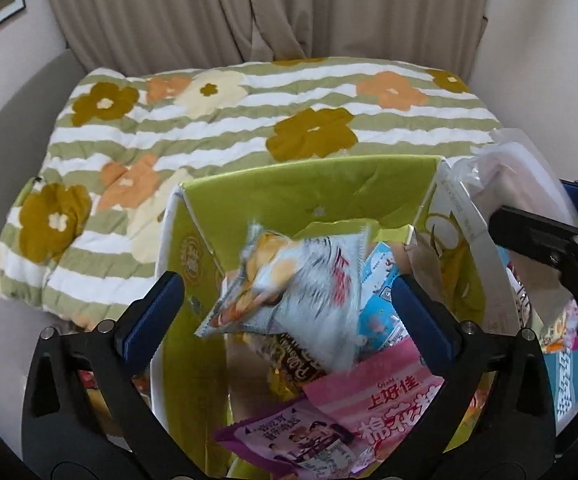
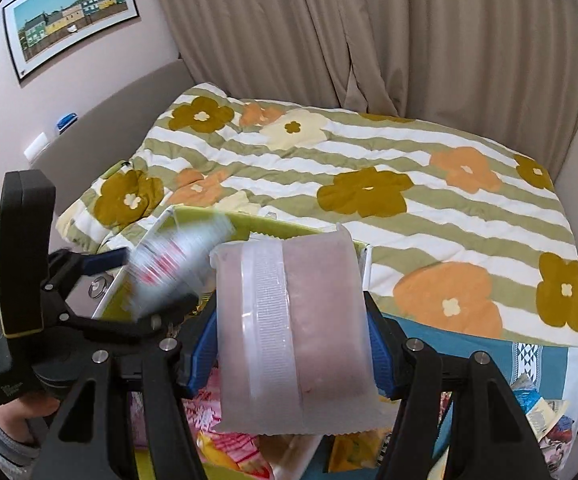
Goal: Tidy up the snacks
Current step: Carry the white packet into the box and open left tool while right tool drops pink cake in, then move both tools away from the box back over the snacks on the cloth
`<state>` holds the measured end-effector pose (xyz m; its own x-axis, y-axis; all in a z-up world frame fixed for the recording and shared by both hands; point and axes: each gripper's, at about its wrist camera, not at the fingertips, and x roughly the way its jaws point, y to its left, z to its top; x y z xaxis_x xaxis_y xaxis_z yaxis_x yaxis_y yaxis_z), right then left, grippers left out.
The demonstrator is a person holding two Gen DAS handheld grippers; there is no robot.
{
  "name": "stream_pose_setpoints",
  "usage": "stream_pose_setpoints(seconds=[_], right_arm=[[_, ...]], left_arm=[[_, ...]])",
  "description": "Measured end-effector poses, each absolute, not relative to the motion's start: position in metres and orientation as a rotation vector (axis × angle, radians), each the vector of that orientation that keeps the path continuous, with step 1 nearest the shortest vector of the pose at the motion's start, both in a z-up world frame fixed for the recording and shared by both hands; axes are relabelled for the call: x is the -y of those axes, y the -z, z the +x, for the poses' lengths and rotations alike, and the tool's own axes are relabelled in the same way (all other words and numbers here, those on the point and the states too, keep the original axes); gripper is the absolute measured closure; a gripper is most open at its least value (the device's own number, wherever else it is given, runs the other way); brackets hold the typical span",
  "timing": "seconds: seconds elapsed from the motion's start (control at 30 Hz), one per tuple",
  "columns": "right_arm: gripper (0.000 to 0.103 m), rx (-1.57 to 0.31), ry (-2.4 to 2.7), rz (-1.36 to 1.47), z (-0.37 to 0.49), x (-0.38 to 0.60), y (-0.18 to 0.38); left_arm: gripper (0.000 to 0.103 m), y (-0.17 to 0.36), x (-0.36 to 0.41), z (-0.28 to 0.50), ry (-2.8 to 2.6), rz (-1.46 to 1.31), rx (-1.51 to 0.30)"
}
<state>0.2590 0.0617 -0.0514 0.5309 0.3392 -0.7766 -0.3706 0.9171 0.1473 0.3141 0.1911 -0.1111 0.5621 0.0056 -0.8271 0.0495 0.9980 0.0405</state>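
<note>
While the left gripper (image 1: 287,308) stood with its jaws wide apart, a grey snack packet (image 1: 289,296) lay blurred between them, free of the pads, over the open green box (image 1: 309,188) on the flowered blanket (image 1: 209,120). The right gripper (image 2: 293,336) was clamped on a frosted pouch (image 2: 293,320) just beside the box. To do this step well, I think the right hand should bring the pouch over the box opening before it lets go, so that the pouch lands inside on the other snacks.
</note>
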Motion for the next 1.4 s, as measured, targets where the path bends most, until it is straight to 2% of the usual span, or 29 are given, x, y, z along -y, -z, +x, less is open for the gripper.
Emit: stream_pose_setpoints(seconds=[0.4, 0.63, 0.7, 0.73, 0.77, 0.83, 1.13, 1.4], right_arm=[[0.044, -0.981, -0.387, -0.015, 0.282, -0.084, 0.054], [0.043, -1.047, -0.385, 0.005, 0.308, -0.104, 0.076], [0.041, -1.06, -0.395, 0.04, 0.312, -0.105, 0.083], [0.035, -1.053, -0.397, 0.061, 0.312, -0.105, 0.085], [0.022, -1.05, -0.401, 0.075, 0.311, -0.105, 0.086], [0.006, -1.042, -0.419, 0.095, 0.304, -0.107, 0.086], [0.005, -1.009, -0.413, 0.033, 0.281, -0.116, 0.083], [0.005, -0.954, -0.408, 0.032, 0.265, -0.11, 0.058]], left_arm=[[0.001, 0.11, -0.209, 0.282, 0.068, 0.006, -0.991], [0.001, 0.115, -0.224, 0.279, 0.076, -0.004, -0.995], [0.001, 0.118, -0.226, 0.278, 0.081, -0.003, -1.001], [0.001, 0.12, -0.226, 0.277, 0.085, -0.002, -1.005], [0.001, 0.122, -0.226, 0.277, 0.093, -0.001, -1.012], [0.001, 0.127, -0.226, 0.276, 0.104, -0.002, -1.025], [0.001, 0.125, -0.229, 0.268, 0.109, 0.005, -1.017], [0.001, 0.095, -0.229, 0.253, 0.078, 0.012, -0.959]])
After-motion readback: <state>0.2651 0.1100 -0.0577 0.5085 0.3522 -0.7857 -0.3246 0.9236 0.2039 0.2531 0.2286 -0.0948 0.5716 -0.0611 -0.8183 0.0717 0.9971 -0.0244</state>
